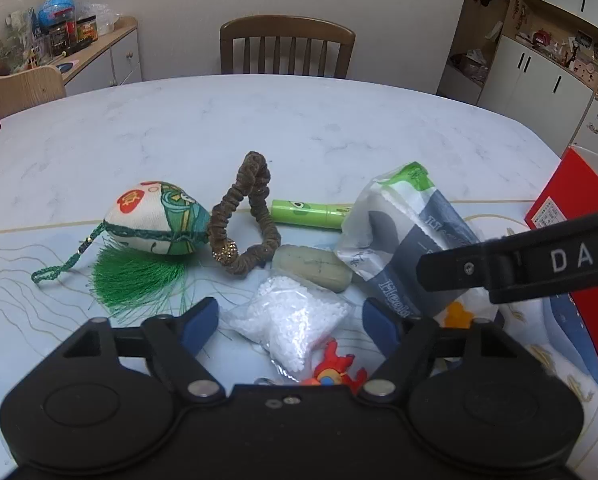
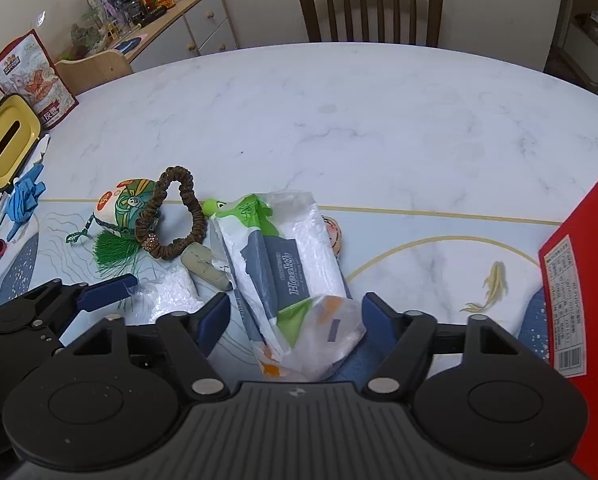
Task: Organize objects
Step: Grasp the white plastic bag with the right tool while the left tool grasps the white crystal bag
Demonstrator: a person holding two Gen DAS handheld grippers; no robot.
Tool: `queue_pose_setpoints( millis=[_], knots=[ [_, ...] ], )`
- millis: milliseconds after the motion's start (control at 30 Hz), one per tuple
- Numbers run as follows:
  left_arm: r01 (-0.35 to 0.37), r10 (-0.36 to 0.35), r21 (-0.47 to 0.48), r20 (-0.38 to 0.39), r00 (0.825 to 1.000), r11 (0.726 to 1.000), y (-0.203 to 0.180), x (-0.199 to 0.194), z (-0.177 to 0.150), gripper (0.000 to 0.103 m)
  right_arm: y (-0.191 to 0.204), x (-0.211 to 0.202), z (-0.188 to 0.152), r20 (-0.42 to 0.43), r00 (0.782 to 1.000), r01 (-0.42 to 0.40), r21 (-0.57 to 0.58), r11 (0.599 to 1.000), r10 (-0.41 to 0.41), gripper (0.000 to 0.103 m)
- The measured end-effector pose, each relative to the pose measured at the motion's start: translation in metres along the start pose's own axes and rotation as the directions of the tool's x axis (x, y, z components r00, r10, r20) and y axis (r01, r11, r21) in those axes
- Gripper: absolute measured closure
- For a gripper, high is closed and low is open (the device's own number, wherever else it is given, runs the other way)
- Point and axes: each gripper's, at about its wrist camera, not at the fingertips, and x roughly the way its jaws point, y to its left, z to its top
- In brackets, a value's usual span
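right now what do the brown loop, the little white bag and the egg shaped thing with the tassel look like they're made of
Brown loop: gathered fabric over elastic, matte and ruched, probably a hair tie, with a sparkly gold bead.
Little white bag: thin clear glossy plastic film, filled with tiny white beads, possibly foam.
Egg shaped thing: printed woven cloth, stuffed, with green cord trim and a silky thread tassel.

red box [image 2: 579, 280] cut by right edge | green tube [image 1: 311, 214] end behind tissue pack [image 1: 411, 240] (partly hidden)
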Motion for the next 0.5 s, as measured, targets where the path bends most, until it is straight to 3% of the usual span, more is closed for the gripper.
queue_pose_setpoints(
  millis=[100, 167, 500],
  knots=[
    [0.003, -0.003, -0.005, -0.002, 1.0, 1.0, 0.0018, 0.0015, -0.0001, 0.034, -0.0006, 0.0028, 0.0008, -0.005, 1.0, -0.003, 0.002, 1.0, 0.003, 0.039],
    [0.004, -0.004, -0.007, -0.001, 1.0, 1.0, 0.0029, 0.0018, -0.0009, 0.035, -0.0008, 0.0038, 0.001, -0.009, 1.0, -0.005, 0.003, 1.0, 0.005, 0.049],
    [0.023, -0.023, -0.022, 0.006, 1.0, 0.999, 0.0058, 0.0011, -0.0011, 0.051, 0.0049, 0.0034, -0.0011, -0.004, 1.0, -0.015, -0.023, 1.0, 0.015, 0.072]
  ],
)
